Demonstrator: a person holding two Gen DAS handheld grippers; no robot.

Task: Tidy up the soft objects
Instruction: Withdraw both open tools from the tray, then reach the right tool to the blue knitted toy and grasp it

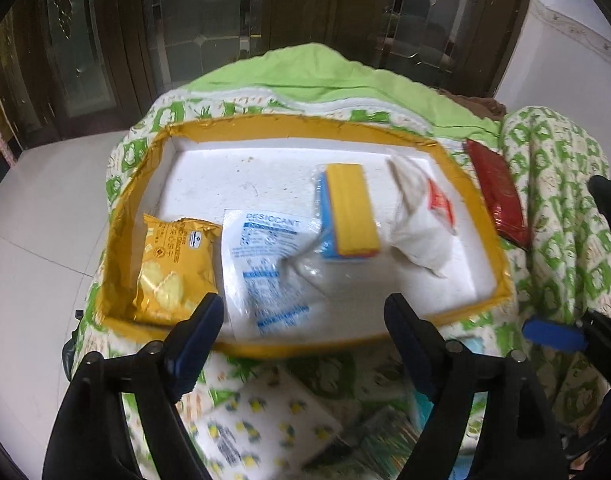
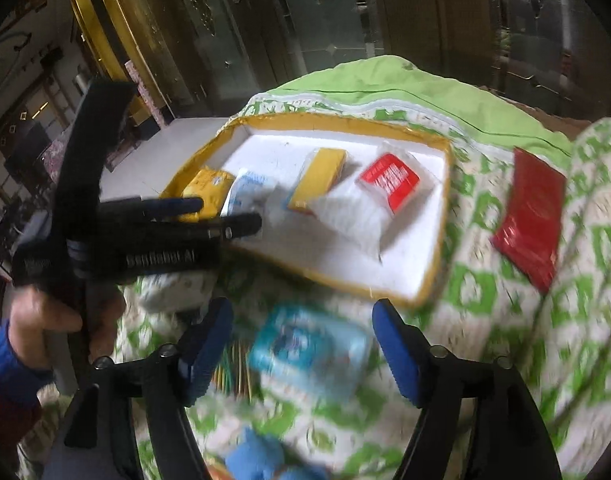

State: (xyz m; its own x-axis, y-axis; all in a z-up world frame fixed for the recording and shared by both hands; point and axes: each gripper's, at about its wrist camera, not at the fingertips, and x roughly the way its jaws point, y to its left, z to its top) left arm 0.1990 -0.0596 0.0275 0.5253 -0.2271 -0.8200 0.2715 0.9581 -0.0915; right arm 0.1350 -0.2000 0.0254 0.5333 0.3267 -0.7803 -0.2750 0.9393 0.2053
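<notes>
A white tray with a yellow rim lies on a green-patterned quilt. In it are a yellow snack packet, a white desiccant bag, a yellow-and-blue pack and a white pouch with a red label. My left gripper hovers open over the tray's near edge with nothing between its fingers. In the right wrist view it reaches in from the left over the tray. My right gripper is open above a blurred blue-and-white packet on the quilt, not touching it.
A red packet lies on the quilt right of the tray. A lemon-print white pack, coloured strands and a blue soft thing sit near the front. A hand holds the left gripper. Tiled floor and glass doors lie beyond.
</notes>
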